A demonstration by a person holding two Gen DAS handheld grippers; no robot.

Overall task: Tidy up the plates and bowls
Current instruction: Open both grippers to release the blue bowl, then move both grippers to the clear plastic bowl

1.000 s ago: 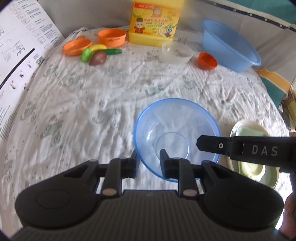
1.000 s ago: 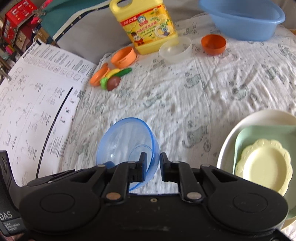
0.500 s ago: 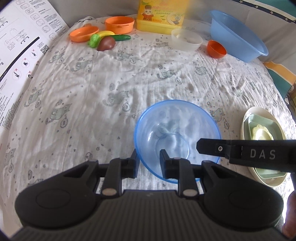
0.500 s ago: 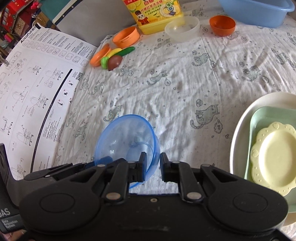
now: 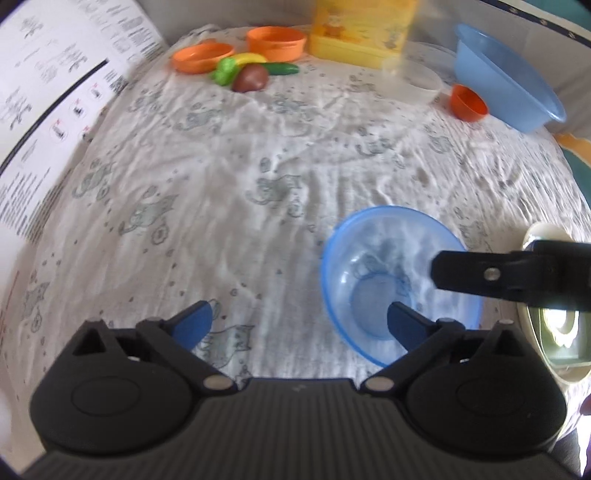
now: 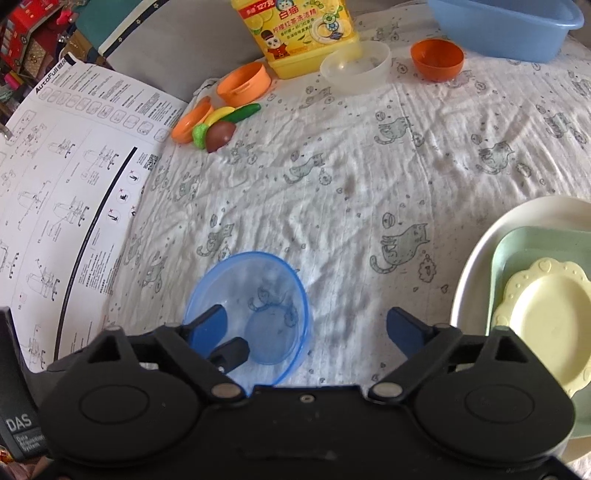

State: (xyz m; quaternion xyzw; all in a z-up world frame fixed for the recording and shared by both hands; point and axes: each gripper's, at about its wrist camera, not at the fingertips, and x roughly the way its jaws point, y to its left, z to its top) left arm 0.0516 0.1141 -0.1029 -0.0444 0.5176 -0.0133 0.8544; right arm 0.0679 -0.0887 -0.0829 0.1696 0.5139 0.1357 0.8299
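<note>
Blue bowl (image 5: 399, 284) now released, resting on cat-print cloth (image 5: 258, 166) beside plate stack (image 6: 532, 295). Left tongs (image 5: 295, 321) and right tongs (image 6: 306, 325) both opening wide, gripping nothing. Bowl placed; next dish can follow.

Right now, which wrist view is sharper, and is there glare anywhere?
Right wrist view is sharp: detergent bottle label readable. Left wrist view is motion-blurred, bottle smeared, with glare on the stacked plates at right. Both bend at the edges.
</note>
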